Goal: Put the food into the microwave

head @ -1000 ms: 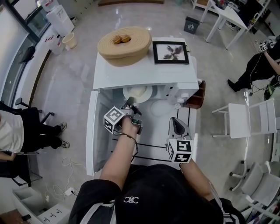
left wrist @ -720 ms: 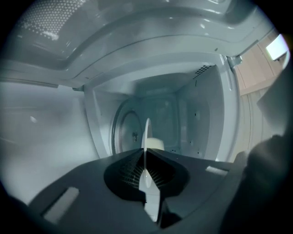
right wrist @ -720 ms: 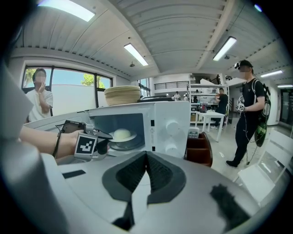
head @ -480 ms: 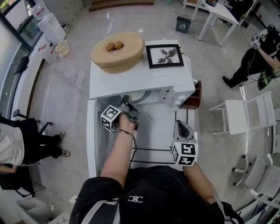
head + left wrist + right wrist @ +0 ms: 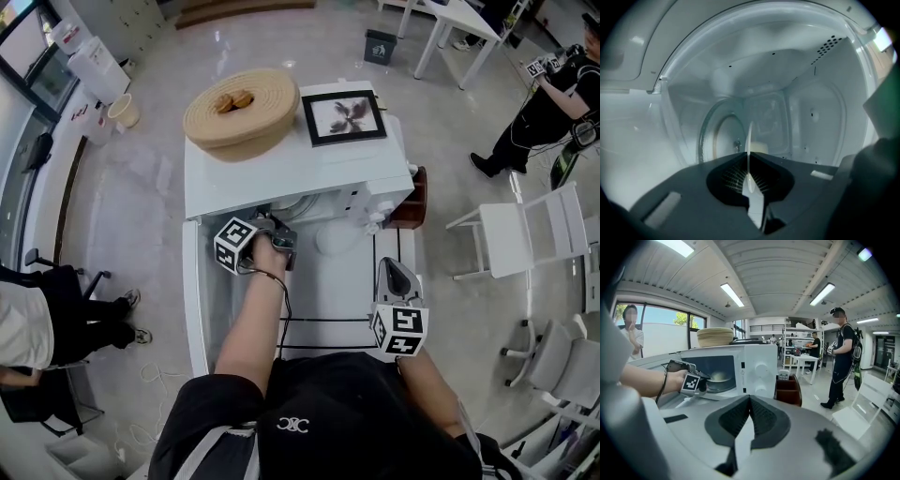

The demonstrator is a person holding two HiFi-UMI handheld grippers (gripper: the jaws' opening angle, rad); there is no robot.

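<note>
Since a second ago the left gripper (image 5: 275, 228) has pushed the plate (image 5: 749, 161) of food (image 5: 758, 148) farther into the microwave (image 5: 309, 178), jaws clamped on its rim; keep it level. Near right, the right gripper (image 5: 392, 272) has jaws closed, empty

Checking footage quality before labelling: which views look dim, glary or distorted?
Left gripper view: dim, bluish microwave cavity, bowed, picture corners black. Right gripper view: fisheye bends the ceiling; windows bright. Head view: glare on the floor, edges curved.
</note>
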